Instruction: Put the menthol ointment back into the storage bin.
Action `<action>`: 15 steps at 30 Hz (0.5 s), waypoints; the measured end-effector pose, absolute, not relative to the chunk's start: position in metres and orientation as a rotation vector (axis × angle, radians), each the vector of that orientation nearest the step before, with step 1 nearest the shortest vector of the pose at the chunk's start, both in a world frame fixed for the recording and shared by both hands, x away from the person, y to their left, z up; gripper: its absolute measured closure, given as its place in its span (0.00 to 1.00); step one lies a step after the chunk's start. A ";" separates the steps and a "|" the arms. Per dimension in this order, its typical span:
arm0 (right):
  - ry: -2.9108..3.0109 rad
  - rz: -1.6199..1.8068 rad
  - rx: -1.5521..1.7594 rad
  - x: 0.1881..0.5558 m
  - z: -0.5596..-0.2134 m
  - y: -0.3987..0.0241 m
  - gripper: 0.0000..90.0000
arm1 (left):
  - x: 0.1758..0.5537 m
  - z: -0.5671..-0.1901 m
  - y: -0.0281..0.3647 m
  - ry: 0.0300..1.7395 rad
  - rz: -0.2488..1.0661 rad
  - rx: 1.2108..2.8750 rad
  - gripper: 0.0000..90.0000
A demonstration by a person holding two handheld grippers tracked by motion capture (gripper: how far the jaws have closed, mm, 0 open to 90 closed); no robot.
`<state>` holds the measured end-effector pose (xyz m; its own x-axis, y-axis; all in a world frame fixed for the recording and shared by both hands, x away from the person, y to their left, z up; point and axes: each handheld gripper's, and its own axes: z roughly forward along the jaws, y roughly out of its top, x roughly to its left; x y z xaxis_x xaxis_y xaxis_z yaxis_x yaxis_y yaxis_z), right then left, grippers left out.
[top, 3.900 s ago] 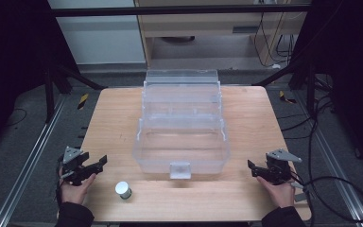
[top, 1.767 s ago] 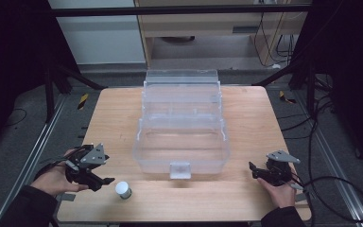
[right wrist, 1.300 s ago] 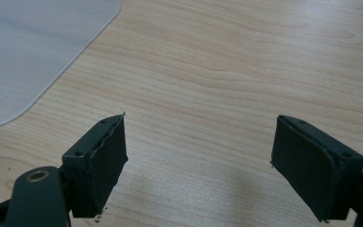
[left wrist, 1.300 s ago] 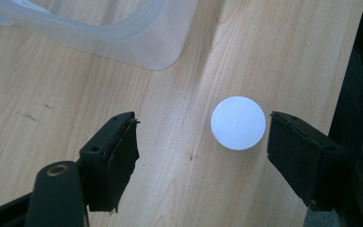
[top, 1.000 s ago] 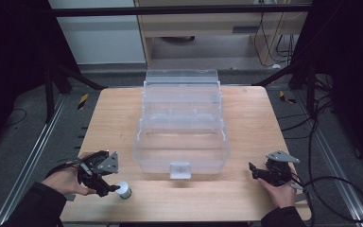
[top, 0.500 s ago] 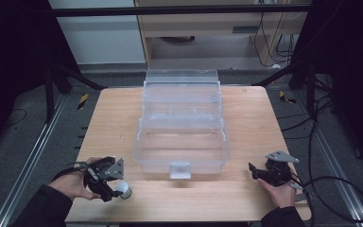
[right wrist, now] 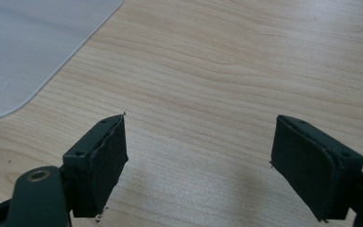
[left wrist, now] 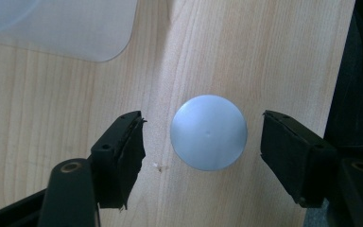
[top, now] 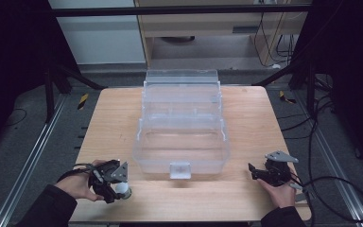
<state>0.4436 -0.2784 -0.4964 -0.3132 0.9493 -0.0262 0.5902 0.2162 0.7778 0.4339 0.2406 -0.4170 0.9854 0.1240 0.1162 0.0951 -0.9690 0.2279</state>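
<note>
A small round object with a pale blue-grey top (left wrist: 209, 132) stands on the wooden table near its front left edge (top: 122, 190). My left gripper (top: 109, 185) hangs over it, open, with one jaw on each side of the object and a gap to both (left wrist: 203, 156). My right gripper (top: 260, 172) rests at the front right of the table, open, with bare wood between its jaws (right wrist: 198, 163). A large clear plastic box (top: 182, 127) with an open lid stands in the middle of the table.
The clear box's rounded corner (left wrist: 61, 28) lies just beyond the round object, and another corner (right wrist: 23, 52) lies left of my right jaws. The table's front edge (top: 189, 220) is close to both hands. Cables (top: 340, 189) trail off to the right.
My left gripper has moved right along the front edge, from the table's left corner to over the round object, now between its jaws. The right gripper has stayed put.
</note>
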 end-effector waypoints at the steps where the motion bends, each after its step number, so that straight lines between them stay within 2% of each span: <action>1: 1.990 0.925 1.418 0.444 -0.497 -0.278 0.21 | 0.435 -0.419 0.240 0.160 0.181 2.914 0.36; 15: 1.999 0.924 1.417 0.444 -0.497 -0.278 0.21 | 0.440 -0.426 0.236 0.155 0.149 2.951 0.45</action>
<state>0.4440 -0.2779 -0.4970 -0.3201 0.9471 -0.0252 0.5946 0.2215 0.7729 0.4400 0.2355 -0.4259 0.9895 0.1128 0.0904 0.0944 -0.9780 0.1862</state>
